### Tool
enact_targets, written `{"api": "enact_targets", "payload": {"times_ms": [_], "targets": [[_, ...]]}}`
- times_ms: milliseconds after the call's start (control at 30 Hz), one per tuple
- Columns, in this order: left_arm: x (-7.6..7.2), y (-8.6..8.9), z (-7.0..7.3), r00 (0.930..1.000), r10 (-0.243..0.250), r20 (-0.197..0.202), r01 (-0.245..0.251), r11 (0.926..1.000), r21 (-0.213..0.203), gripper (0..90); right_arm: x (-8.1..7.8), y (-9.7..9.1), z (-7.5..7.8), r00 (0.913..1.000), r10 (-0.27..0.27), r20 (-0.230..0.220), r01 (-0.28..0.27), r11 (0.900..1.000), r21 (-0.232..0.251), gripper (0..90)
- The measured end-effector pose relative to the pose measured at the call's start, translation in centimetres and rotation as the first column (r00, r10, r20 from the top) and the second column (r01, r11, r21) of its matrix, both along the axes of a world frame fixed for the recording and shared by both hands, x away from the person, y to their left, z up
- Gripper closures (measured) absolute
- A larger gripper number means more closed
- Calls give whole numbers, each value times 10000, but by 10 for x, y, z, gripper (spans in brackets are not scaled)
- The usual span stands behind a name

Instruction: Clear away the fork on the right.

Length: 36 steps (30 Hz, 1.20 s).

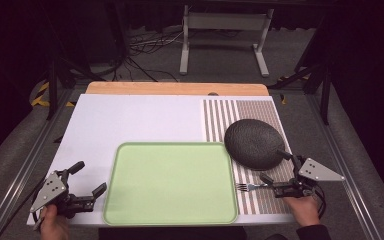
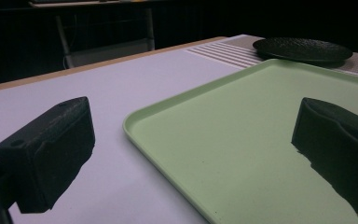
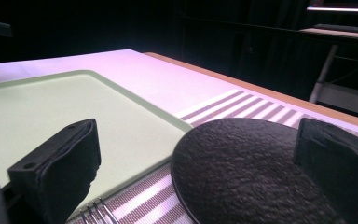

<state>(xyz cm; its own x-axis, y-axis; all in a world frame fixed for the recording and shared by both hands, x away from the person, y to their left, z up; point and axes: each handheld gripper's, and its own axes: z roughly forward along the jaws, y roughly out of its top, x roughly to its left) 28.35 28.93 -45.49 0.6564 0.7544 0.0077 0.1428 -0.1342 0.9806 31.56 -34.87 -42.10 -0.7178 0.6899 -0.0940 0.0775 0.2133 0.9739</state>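
Note:
A black textured plate [image 1: 254, 143] rests on a striped placemat [image 1: 240, 112] at the right. Just below it a metal fork [image 1: 250, 187] lies on the mat, tines toward the light green tray [image 1: 170, 182]. My right gripper [image 1: 275, 166] is open at the plate's near edge, one jaw beside the fork's handle. The right gripper view shows the plate [image 3: 242, 172] between the open jaws and the fork tines [image 3: 93, 211] low at the left jaw. My left gripper [image 1: 89, 178] stands open at the tray's left rim [image 2: 168, 102], holding nothing.
The tray sits on a white tabletop [image 1: 130, 117] with a wooden strip [image 1: 175, 88] along the far edge. A metal stand [image 1: 225, 30] and cables lie on the floor beyond. The tray holds nothing.

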Motion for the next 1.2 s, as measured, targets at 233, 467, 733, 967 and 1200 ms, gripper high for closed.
{"api": "enact_targets", "payload": {"times_ms": [233,467,733,967,1200], "targets": [[0,0,0,10000,23,-20,-23,10000,10,2,1,7,6,9996,-26,-289,-11,9919,-1268,51],[0,0,0,10000,1,-16,-1,10000,27,1,5,8,31,9950,209,-972,-486,9551,-2922,67],[-1,0,0,10000,11,3,-11,10000,59,1,13,13,48,9806,613,-1861,-1379,8907,-4332,75],[-1,0,0,10000,19,0,-19,10000,64,2,25,21,53,9595,640,-2744,-2118,8059,-5528,86],[0,0,0,10000,40,-34,-40,10000,30,1,31,28,53,9455,496,-3217,-2566,7217,-6429,86]]}}
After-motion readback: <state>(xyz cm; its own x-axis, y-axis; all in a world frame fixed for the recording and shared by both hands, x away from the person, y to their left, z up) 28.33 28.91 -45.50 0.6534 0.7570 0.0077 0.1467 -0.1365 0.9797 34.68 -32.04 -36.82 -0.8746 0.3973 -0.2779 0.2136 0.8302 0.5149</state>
